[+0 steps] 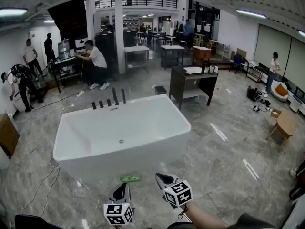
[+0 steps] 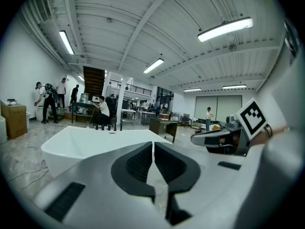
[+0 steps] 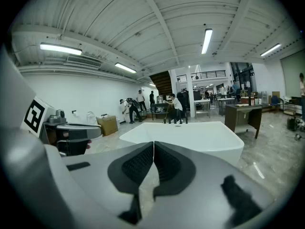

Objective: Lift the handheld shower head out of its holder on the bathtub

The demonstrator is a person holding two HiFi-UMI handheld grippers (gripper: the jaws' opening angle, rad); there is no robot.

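At the far rim of the white rectangular freestanding bathtub (image 1: 71, 149) stands a row of dark fittings. There are three short black knobs (image 1: 101, 104) on the left and two taller stems on the right. The thin stem at the right end of the row looks like the slim black handheld shower head (image 1: 124, 96), though it is small at this range and its holder cannot be made out. It is a plain dark stick, narrow along its whole length, seated on the rim. Its long axis is upright, with the free end pointing up and the lower end at the tub's edge.

Both claws are on the near side of the tub, low over the grey marble floor (image 1: 224, 166), and aimed toward the tub. The left claw (image 1: 125, 185) has its ribbed black pads pressed together with nothing between them. The right claw (image 1: 161, 177), just beside it, is closed the same way and is also empty. The whole basin lies between the claws and the shower head, so it is well apart from both. It sits roughly straight ahead of the left claw and somewhat to the left of the right claw's line.

A small flat green object (image 1: 130, 178) lies on the floor at the foot of the tub's near wall, between the two claw tips. A dark bench (image 1: 193, 82) stands beyond the tub's far right corner.
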